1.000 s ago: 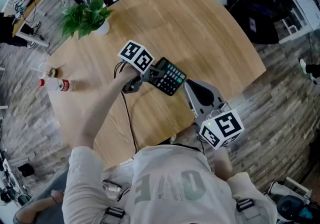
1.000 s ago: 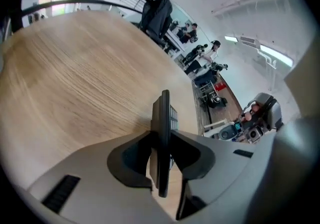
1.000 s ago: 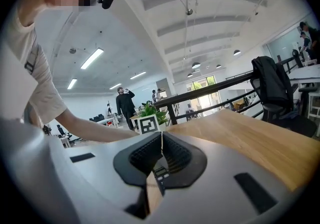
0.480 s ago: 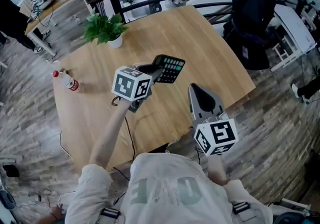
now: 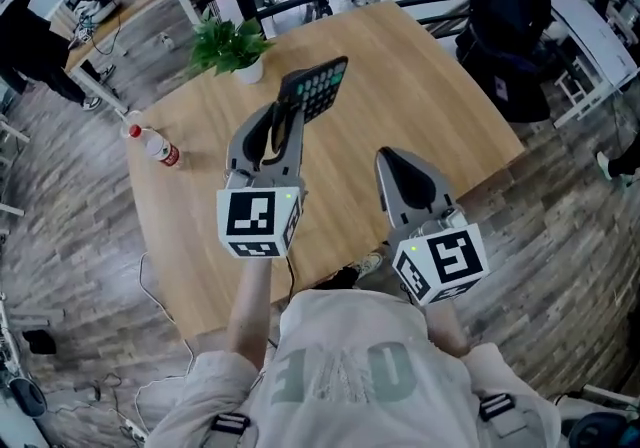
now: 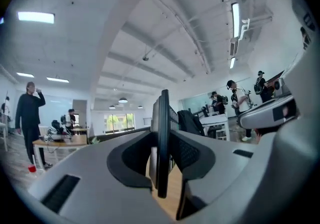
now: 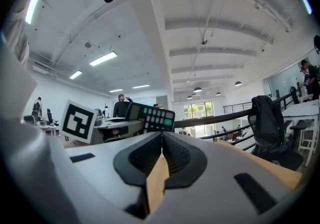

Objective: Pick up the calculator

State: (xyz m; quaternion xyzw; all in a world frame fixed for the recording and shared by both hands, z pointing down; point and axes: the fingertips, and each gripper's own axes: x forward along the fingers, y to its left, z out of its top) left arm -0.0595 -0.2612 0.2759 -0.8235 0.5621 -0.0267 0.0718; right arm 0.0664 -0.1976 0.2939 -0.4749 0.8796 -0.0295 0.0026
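wooden worktop (image 5: 400, 66) in an open office, seen from above, with a potted plant (image 5: 232, 44) and a small bottle (image 5: 155, 146) near its far-left side. the left claw (image 5: 290, 114) is clamped on one end of the calculator (image 5: 315, 88), which is held in the air above the worktop, keys showing, most of its body sticking out past the jaws. the right claw (image 5: 392, 158) has its jaws pressed together, empty, hovering just beside. likely risk: only one end of this thin, smooth slab is pinched, so a quick swing or twist could make it pivot, slip out and drop onto the worktop.
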